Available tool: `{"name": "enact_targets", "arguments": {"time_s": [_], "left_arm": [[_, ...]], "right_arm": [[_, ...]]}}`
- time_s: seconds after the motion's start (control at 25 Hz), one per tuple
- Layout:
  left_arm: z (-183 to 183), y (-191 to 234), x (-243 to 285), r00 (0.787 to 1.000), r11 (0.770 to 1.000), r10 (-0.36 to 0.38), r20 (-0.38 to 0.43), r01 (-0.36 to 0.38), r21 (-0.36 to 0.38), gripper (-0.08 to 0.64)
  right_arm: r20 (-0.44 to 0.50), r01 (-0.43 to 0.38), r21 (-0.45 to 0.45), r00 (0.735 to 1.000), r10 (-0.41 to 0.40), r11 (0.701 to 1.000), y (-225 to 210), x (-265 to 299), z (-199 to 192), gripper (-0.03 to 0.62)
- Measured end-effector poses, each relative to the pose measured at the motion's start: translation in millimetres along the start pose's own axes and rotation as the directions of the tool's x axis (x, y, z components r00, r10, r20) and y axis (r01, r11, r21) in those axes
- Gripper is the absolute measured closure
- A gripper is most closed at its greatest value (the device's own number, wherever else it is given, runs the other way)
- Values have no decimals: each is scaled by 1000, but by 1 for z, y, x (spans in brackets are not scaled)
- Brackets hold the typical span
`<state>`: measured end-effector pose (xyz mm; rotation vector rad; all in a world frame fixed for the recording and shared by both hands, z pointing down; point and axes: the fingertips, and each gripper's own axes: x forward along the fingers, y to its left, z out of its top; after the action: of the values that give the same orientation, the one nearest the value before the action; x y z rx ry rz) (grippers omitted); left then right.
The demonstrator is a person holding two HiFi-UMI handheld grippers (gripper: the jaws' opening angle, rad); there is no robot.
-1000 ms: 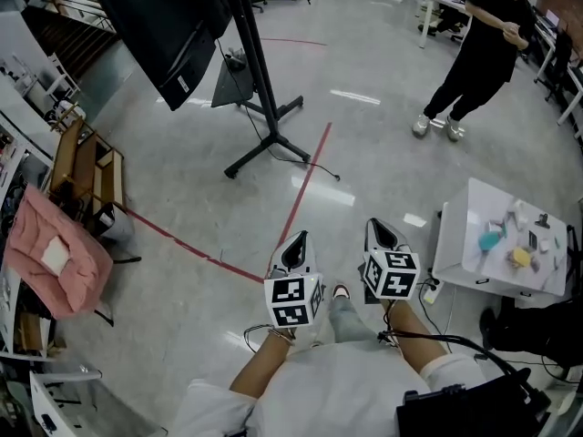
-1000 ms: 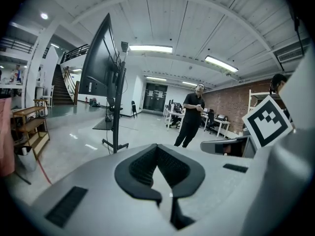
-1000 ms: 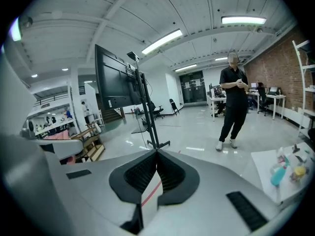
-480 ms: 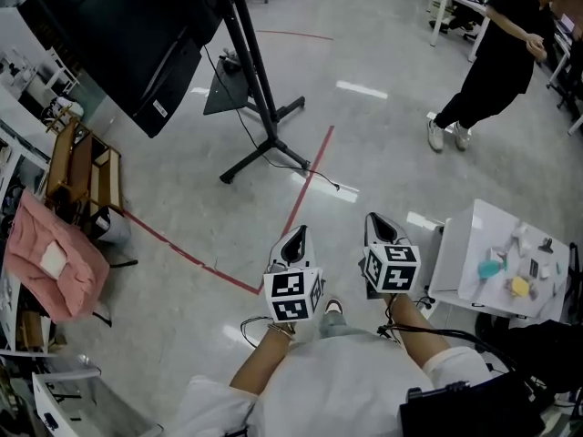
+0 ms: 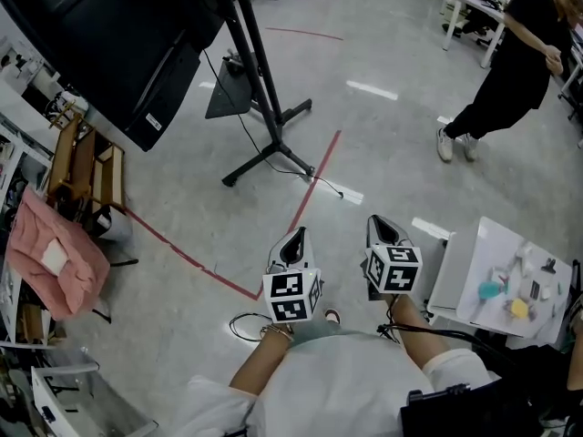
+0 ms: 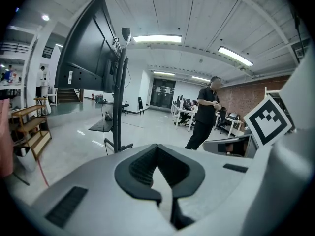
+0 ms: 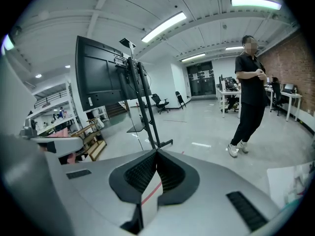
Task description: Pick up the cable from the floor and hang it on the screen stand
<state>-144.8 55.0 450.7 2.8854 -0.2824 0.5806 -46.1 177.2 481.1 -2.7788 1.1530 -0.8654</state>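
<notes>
The screen stand [image 5: 258, 71] is a black pole on splayed floor legs, carrying a big black screen [image 5: 109, 35] at the upper left; it also shows as the stand [image 6: 118, 107] and the stand [image 7: 145, 107]. A thin black cable [image 5: 321, 180] trails over the floor from its base. A second black cable loop [image 5: 239, 324] lies by my left forearm. My left gripper [image 5: 296, 235] and right gripper [image 5: 378, 221] are side by side at waist height, both shut and empty, well short of the stand. The left gripper [image 6: 157, 146] and right gripper [image 7: 156, 152] have their jaws together.
A person [image 5: 510, 71] in black stands at the far right. A white table [image 5: 465, 262] with small items is close on my right. A wooden rack [image 5: 82, 167] and a pink cloth [image 5: 50, 253] are on the left. Red tape [image 5: 310, 185] crosses the floor.
The stand and screen have drawn nearer and larger in the head view. The person at the right has shifted further right. Both grippers stay shut and level.
</notes>
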Motion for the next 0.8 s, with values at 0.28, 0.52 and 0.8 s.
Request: {"name": "enact_targets", "arguments": {"time_s": [0.28,0.52,0.8], "left_arm": [[6,20,40,1000,1000,2,-21,-3,-15,555],[23,53,90,999,1000,-17,-43,16,-22,557],[57,96,153,997,999,-51,-63,51,-1,557]], "right_arm": [[-31,-1,6,1000,1,1000,-4,40,7,575],[-46,17,6,999,-17,1000,-3,94,33,574],[-41,33,17,999,-32,999,4,165,78,575]]}}
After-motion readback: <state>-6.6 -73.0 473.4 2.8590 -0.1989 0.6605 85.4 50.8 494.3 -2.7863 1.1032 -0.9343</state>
